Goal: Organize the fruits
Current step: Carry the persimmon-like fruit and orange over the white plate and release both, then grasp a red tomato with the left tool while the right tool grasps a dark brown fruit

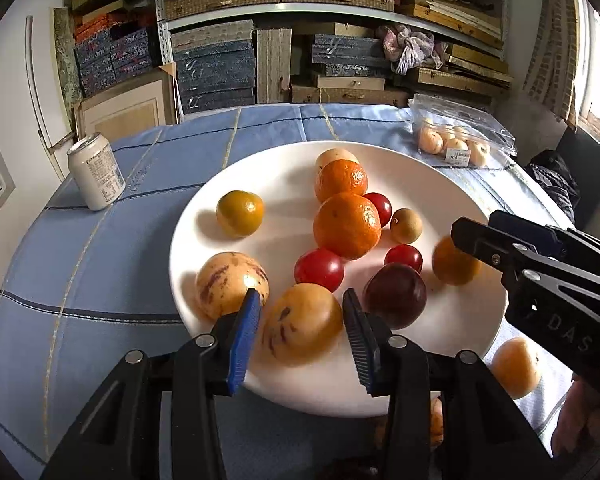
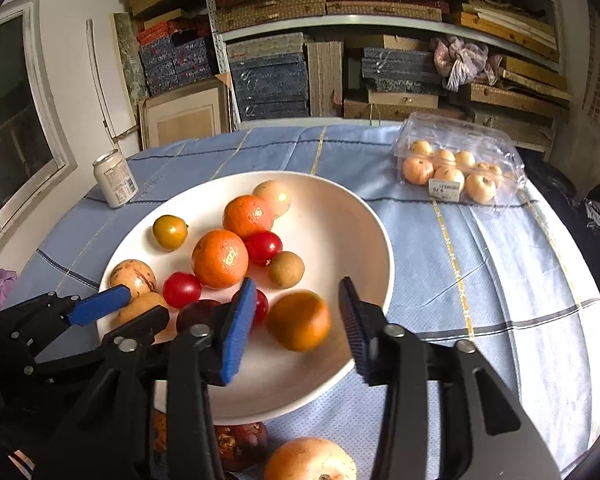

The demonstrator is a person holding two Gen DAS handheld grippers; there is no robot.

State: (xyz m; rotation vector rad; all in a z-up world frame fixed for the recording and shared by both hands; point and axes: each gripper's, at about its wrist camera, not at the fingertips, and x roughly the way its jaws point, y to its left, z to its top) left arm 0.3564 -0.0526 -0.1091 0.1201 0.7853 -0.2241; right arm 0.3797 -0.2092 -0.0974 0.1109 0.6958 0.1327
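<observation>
Right wrist view: plate (image 2: pixel 364 216) holds mixed fruit; both claws released, right claw (image 2: pixel 296 316) straddling an orange (image 2: pixel 299 320).

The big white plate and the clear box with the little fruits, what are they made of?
White plate: probably glazed ceramic; smooth, glossy, thick rounded rim. Clear box: thin plastic; see-through, crinkly, shiny, with a price sticker.

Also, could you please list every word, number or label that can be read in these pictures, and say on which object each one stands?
"DAS": on the black body of the right gripper; letters before it may be cut off.
Price sticker on the clear plastic box: digits, upside down, roughly "9 70"; not certain.
White can: dense printed text and a barcode, too small to read.
Dark boxes on the shelves: silver script marks, not legible.
</observation>
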